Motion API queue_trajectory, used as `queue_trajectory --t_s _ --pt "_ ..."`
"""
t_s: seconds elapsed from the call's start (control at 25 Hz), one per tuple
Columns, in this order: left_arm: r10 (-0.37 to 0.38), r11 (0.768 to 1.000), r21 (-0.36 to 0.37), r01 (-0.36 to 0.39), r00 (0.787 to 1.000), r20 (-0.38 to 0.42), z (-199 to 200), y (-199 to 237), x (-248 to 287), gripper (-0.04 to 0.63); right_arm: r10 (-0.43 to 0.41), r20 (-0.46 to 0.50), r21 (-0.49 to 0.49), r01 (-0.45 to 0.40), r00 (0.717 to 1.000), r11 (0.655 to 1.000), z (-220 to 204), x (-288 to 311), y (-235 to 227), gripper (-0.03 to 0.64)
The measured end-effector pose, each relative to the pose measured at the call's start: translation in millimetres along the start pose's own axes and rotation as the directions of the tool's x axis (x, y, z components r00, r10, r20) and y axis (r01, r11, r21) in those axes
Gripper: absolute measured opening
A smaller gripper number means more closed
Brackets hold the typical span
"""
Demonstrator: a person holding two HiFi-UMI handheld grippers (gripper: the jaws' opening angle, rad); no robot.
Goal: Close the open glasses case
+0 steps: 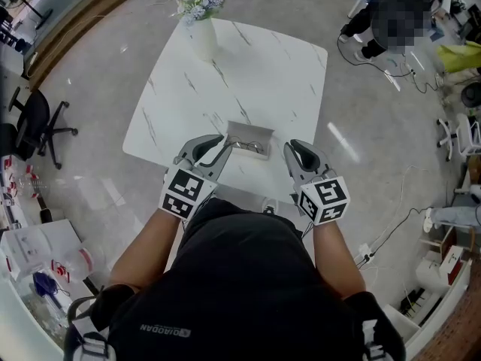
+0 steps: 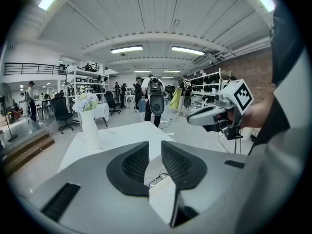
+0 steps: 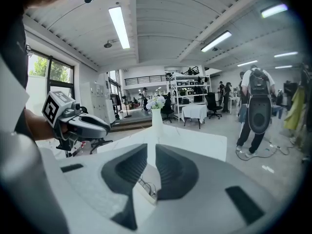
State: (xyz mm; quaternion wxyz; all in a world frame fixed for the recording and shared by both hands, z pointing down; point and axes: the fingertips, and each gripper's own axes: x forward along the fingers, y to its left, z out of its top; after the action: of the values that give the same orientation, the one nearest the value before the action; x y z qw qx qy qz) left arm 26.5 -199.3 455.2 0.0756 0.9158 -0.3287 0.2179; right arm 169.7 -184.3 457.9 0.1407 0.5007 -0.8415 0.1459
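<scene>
The open glasses case (image 1: 249, 135) is pale grey and lies near the front edge of the white marble table (image 1: 259, 66), with a pair of glasses (image 1: 254, 147) inside it. My left gripper (image 1: 219, 142) hovers just left of the case, its jaws close together and nothing between them. Just right of the case, my right gripper (image 1: 294, 148) is held the same way. In the left gripper view the case (image 2: 162, 194) shows below the narrow gap of the left gripper (image 2: 155, 152). The right gripper view shows the case and glasses (image 3: 145, 185) under the right gripper (image 3: 151, 155).
A white vase with flowers (image 1: 201, 30) stands at the table's far left corner. A black office chair (image 1: 34, 122) is on the floor to the left. A person (image 1: 391, 21) sits at the far right, with cables nearby. White shelving (image 1: 30, 262) stands at the lower left.
</scene>
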Motion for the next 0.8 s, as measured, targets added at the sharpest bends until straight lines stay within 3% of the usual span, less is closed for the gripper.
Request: queue_trajectory --t_s 0.24,0.52,0.8 --pt "0.01 1.0 -0.006 -0.011 0.999 -0.046 -20.6 4.8 7.9 0.075 -0.003 -0.037 -0.033 0.002 0.999 0.999 -10.2 7.4 -7.8 0.049" --pt "0.028 1.0 0.015 -0.026 0.984 -0.174 -81.8 9.2 29.3 0.08 -0.022 -0.134 -0.082 0.011 0.991 0.997 -45.9 26.2 -22.3 0.049" --pt "0.034 0.999 0.021 -0.03 0.969 -0.244 -127.5 21.0 46.0 0.086 -0.023 -0.203 -0.134 -0.005 0.979 0.991 -67.1 50.4 -30.3 0.049"
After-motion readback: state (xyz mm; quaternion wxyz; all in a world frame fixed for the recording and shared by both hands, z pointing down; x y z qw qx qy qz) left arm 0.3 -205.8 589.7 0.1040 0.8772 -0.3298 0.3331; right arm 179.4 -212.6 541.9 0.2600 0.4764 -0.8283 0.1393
